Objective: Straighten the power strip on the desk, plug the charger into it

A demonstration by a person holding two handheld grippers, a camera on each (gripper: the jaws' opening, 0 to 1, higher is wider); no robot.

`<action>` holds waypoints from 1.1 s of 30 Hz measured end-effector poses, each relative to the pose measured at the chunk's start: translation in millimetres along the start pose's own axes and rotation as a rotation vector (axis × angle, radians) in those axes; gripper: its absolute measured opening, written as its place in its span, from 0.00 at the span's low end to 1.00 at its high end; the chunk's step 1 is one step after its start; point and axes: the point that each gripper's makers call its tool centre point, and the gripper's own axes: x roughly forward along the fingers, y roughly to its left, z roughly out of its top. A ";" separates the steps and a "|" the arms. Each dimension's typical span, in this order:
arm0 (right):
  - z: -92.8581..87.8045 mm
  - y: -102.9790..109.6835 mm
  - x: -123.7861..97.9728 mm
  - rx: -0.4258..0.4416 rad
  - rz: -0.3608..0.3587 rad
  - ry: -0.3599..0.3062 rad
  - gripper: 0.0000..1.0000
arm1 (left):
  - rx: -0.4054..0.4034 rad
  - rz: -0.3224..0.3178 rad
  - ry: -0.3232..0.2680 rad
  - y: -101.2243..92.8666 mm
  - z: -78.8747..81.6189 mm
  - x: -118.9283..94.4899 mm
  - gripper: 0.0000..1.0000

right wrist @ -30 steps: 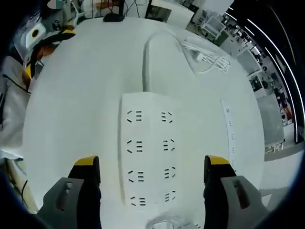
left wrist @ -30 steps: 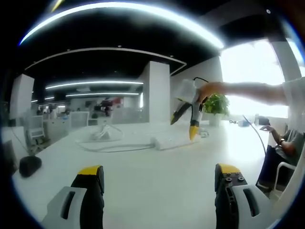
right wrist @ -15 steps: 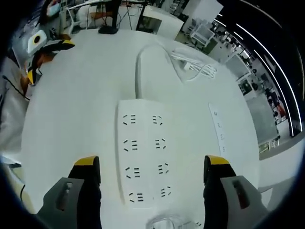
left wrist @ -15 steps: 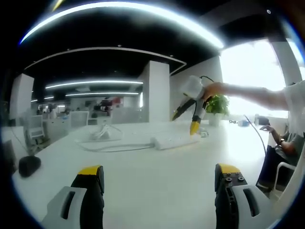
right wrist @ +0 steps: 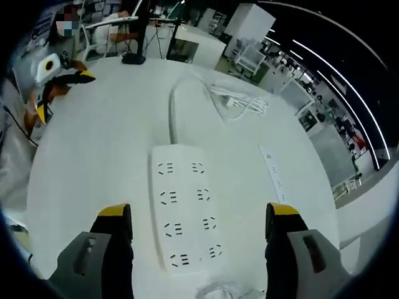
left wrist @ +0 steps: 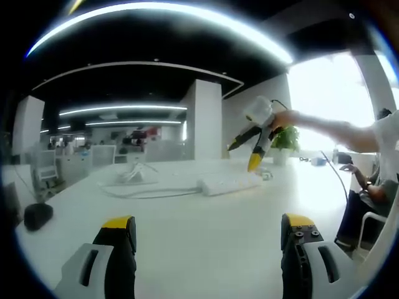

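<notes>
Both hand-held grippers, left (left wrist: 202, 233) and right (right wrist: 198, 224), jaws apart.

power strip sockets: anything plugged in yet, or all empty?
All empty. In the right gripper view the power strip lies flat on the desk with every visible socket bare.

Left gripper view skims low across the desk (left wrist: 187, 243); right gripper view looks down on it.

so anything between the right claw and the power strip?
Nothing visible. In the right gripper view the right claw hangs open above the white power strip, which lies between its jaws on bare desk. The coiled white cable lies farther off, beyond the strip.
</notes>
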 end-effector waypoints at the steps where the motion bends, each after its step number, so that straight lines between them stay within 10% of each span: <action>1: 0.3 0.3 -1.9 0.001 -0.001 -0.006 0.88 | 0.000 -0.002 0.000 -0.4 0.0 -0.1 0.99; 33: 11.2 -25.4 -75.8 0.187 -0.212 -0.362 0.83 | -0.018 0.004 -0.001 4.8 -2.4 -1.5 0.99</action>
